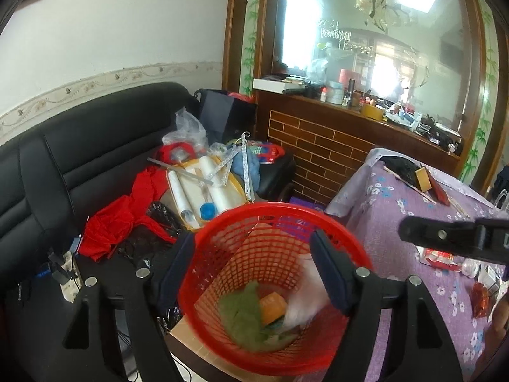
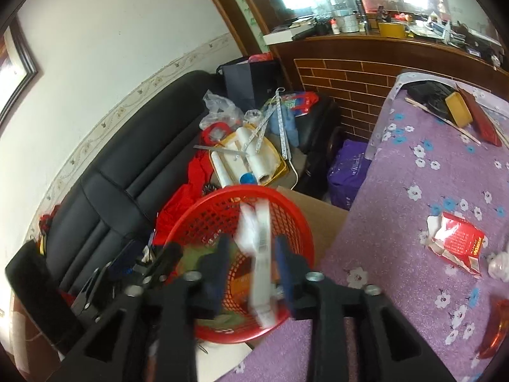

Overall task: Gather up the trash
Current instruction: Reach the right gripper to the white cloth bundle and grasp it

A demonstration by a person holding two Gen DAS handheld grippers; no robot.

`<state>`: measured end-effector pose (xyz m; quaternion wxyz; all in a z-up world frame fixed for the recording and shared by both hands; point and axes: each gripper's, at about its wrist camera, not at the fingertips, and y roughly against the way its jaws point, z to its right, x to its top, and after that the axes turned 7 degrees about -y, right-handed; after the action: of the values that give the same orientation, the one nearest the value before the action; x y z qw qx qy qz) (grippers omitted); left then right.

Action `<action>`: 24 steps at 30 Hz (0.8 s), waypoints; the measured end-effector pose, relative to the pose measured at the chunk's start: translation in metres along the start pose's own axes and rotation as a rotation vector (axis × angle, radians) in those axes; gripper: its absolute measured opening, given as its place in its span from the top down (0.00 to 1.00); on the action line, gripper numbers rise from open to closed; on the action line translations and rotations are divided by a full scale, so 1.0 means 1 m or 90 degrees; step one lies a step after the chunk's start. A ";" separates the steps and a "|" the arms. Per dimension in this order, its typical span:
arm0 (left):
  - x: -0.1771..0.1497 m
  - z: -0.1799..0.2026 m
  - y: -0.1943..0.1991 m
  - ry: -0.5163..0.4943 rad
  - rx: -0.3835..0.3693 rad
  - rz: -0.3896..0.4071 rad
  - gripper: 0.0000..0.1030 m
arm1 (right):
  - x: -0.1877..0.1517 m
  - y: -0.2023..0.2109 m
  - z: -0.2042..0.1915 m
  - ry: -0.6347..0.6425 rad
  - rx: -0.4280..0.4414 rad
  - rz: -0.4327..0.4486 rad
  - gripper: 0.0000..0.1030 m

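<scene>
A red mesh basket (image 1: 286,207) stands beside the purple flowered table (image 1: 413,210). In it lie a green crumpled piece (image 1: 245,315), an orange box (image 1: 273,306) and a blurred white piece (image 1: 305,299). My left gripper (image 1: 254,264) hangs over the basket mouth, open, with nothing between its fingers. In the right wrist view my right gripper (image 2: 253,264) is open above the basket (image 2: 197,210). A blurred white strip of trash (image 2: 262,254) is loose between its fingers, close to the right one (image 2: 288,267). One right finger (image 1: 445,235) shows in the left wrist view.
On the table lie a torn red packet (image 2: 458,242), a crumpled white bit (image 2: 499,265) and a red wrapper (image 2: 496,328). A black sofa (image 2: 133,159) left of the basket carries red cloth, white rolls and bags. A cardboard box (image 2: 318,216) sits behind the basket.
</scene>
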<state>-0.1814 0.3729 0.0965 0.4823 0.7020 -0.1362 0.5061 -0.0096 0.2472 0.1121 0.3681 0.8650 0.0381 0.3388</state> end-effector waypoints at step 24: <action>-0.053 0.243 0.070 -0.275 -0.271 -0.025 0.28 | -0.144 0.234 0.203 -0.199 -0.179 0.154 0.55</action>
<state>-0.1126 0.1243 0.0841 0.5879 0.6790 -0.3250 0.2961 -0.0388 -0.0922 0.0853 0.4432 0.8454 -0.1705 0.2445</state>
